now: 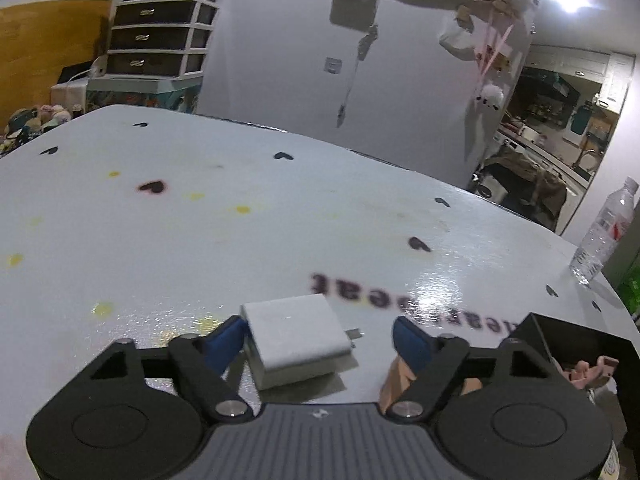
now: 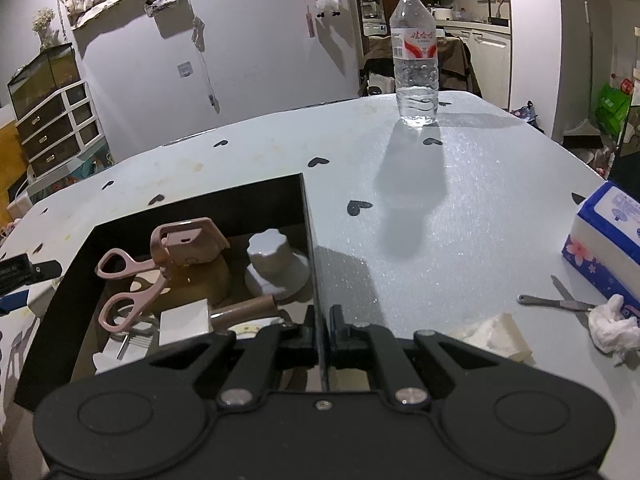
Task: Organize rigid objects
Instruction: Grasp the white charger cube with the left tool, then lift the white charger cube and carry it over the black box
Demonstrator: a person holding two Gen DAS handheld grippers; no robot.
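The left gripper [image 1: 320, 340] stands with its blue pads [image 1: 226, 342] partly spread around the white charger block [image 1: 294, 338], which lies flat on the white tabletop [image 1: 200, 240] with its metal prongs pointing toward the right-hand pad. The left-hand pad sits against or just beside the block's edge; the right-hand pad is clear of it, so the block is not yet gripped. The right gripper [image 2: 322, 334] is closed on the near end of the right wall of the black box [image 2: 260, 196], steadying it; the box holds pink scissors [image 2: 132, 284], a white cap-shaped piece [image 2: 276, 264] and other small items. To complete the pick well, centre the block between the pads so that both flat faces are contacted squarely, keeping the right-hand pad off the prongs, which would likely tilt the block. Close until the block is firm, lift straight up, then carry it over the box wall to a free spot, probably toward the far left inside the box. Maintain the right gripper's hold so the box does not shift.
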